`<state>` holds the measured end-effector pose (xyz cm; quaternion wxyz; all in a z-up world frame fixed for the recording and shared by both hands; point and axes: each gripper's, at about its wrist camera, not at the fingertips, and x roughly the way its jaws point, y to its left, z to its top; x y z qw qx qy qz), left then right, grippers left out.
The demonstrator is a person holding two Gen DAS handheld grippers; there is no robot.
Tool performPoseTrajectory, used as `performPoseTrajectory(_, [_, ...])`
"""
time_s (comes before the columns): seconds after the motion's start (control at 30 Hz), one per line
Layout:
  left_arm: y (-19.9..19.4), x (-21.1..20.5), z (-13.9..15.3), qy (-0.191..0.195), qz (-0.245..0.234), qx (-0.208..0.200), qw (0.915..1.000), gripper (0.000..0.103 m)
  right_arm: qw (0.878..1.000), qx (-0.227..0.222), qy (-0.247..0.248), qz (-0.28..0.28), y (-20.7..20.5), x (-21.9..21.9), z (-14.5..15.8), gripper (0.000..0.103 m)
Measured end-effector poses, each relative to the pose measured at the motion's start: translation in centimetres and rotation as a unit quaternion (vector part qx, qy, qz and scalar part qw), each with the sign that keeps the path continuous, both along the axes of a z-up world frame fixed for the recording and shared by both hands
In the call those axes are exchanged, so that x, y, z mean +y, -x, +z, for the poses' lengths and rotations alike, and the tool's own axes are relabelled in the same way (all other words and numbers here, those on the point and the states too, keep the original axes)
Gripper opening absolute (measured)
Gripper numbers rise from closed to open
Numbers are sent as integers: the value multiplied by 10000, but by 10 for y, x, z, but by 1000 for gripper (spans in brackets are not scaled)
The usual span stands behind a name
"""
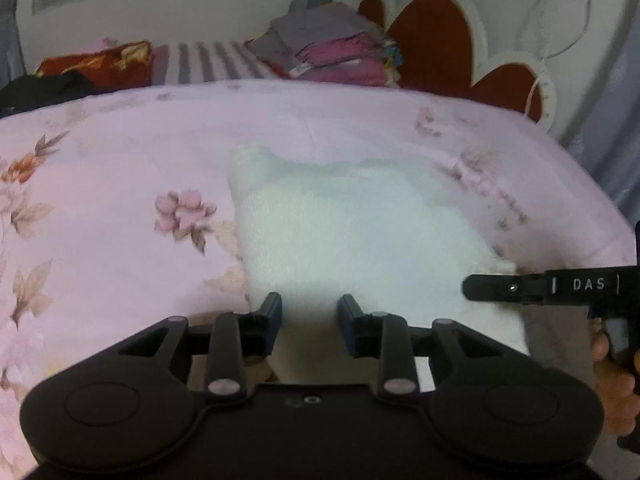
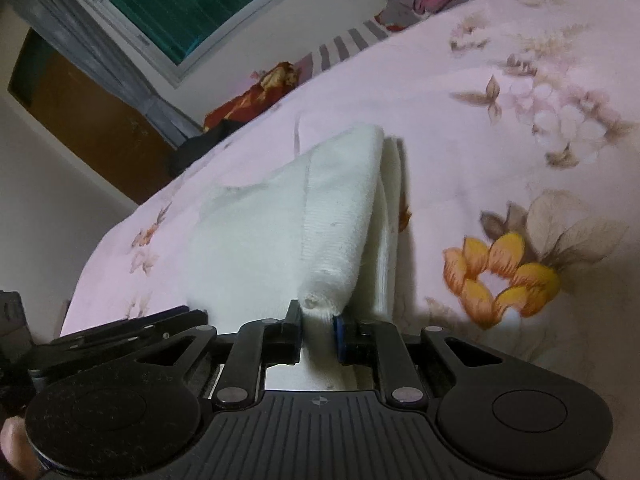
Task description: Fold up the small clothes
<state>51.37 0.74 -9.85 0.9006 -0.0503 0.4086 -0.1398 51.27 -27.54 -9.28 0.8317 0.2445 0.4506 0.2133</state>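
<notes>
- Spreading across both views is a pink floral bedsheet (image 1: 120, 152) covering the bed, with a white ribbed knit garment (image 1: 344, 220) lying folded on it near the front edge.
- Motion blur is softening the left wrist view, so the garment's far edge is fading into the sheet and its outline is hard to trace there.
- The near edge of the garment is disappearing behind the black body of the left gripper (image 1: 309, 314); its jaws are standing partly apart over the cloth, and whether the pads are pressing on it I cannot tell.
- The right gripper (image 2: 318, 330) is pinching a bunched corner of the garment between nearly closed jaws, lifting a fold whose layers are showing along its right side.
- A hand (image 1: 612, 376) holding that gripper is being cut off at the right edge of the left wrist view.
- At the head of the bed a stack of folded pink and grey cloths (image 1: 332, 48) is sitting beside a red heart-shaped headboard (image 1: 436, 36).
- A dark garment (image 1: 44, 88) is lying at the far left, partly cropped.
</notes>
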Motion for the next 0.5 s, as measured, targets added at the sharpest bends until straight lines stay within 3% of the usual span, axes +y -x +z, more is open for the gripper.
performPoseTrajectory(0.03, [2, 7, 6, 101, 60, -215, 9997, 30, 9999, -99, 73, -111, 3, -5, 8, 30])
performPoseTrajectory(0.13, [-11, 22, 13, 317, 100, -539, 9980, 30, 9961, -667, 438, -380, 6, -14, 33, 31])
performPoseTrajectory(0.27, [-48, 21, 0, 354, -89, -509, 9980, 30, 9946, -858, 582, 18, -24, 9, 42, 31])
performPoseTrajectory(0.33, [-59, 16, -11, 477, -240, -590, 9968, 29, 9922, -926, 752, 359, -39, 29, 35, 31])
performPoseTrajectory(0.4, [-65, 5, -29, 510, -365, -487, 9968, 29, 9845, -610, 1540, 581, -57, 49, 6, 30])
performPoseTrajectory(0.5, [-61, -6, -31, 503, -699, -784, 9932, 30, 9884, -494, 1377, 405, -60, 38, -2, 30])
